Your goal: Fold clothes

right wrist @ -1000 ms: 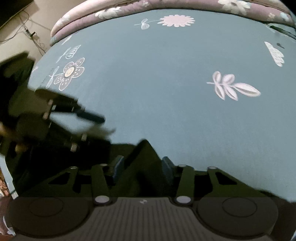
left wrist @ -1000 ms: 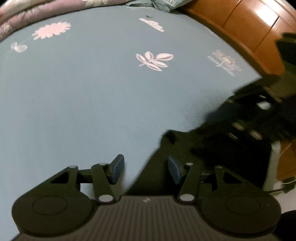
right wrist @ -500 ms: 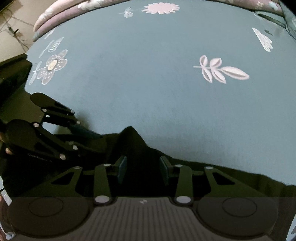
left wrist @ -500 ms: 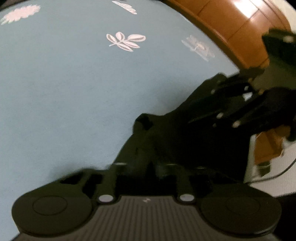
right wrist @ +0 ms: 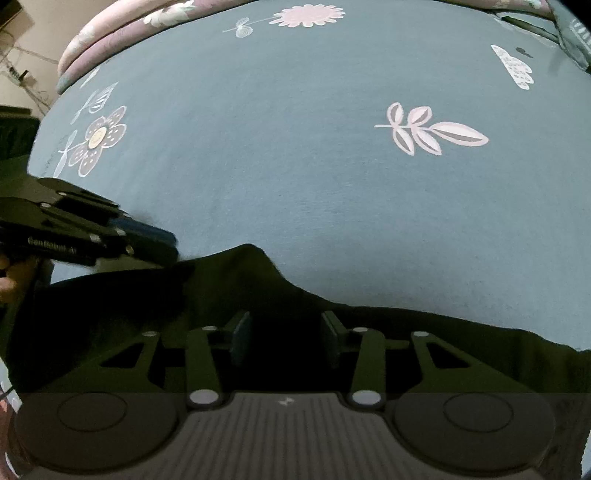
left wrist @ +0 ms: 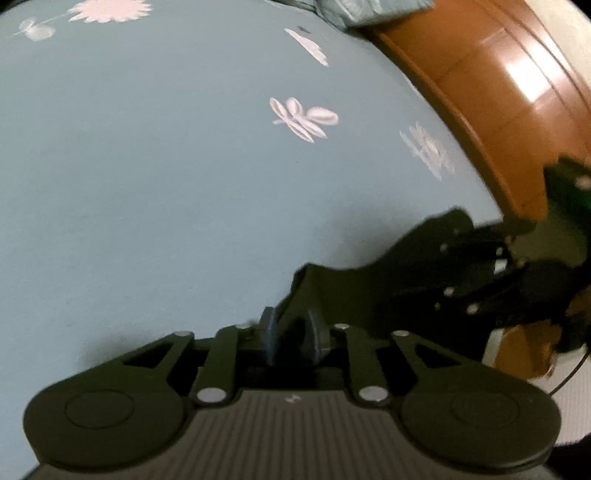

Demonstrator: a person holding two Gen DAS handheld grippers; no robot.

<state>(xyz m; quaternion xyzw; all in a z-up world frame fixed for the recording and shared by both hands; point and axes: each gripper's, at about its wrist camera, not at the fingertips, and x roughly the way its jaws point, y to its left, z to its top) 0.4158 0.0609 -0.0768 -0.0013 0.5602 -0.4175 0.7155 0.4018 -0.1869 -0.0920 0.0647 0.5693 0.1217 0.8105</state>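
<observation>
A black garment (right wrist: 229, 288) lies along the near edge of a blue bedsheet (right wrist: 295, 166) printed with pale flowers. My left gripper (left wrist: 290, 332) is shut on the garment's edge (left wrist: 332, 291), with black cloth between its blue pads. It also shows at the left of the right wrist view (right wrist: 147, 236). My right gripper (right wrist: 284, 332) is open, its fingers resting over the dark cloth with nothing pinched. It appears at the right of the left wrist view (left wrist: 480, 266), blurred.
A wooden headboard (left wrist: 498, 92) runs along the bed's right side. A purple floral quilt (right wrist: 122, 22) is bunched at the far end, with a teal pillow (left wrist: 369, 11) beside it. Floor and cables show past the bed's left edge (right wrist: 14, 66).
My left gripper went from open beside the garment to shut on its edge. My right gripper stayed open and the cloth spread wider under it.
</observation>
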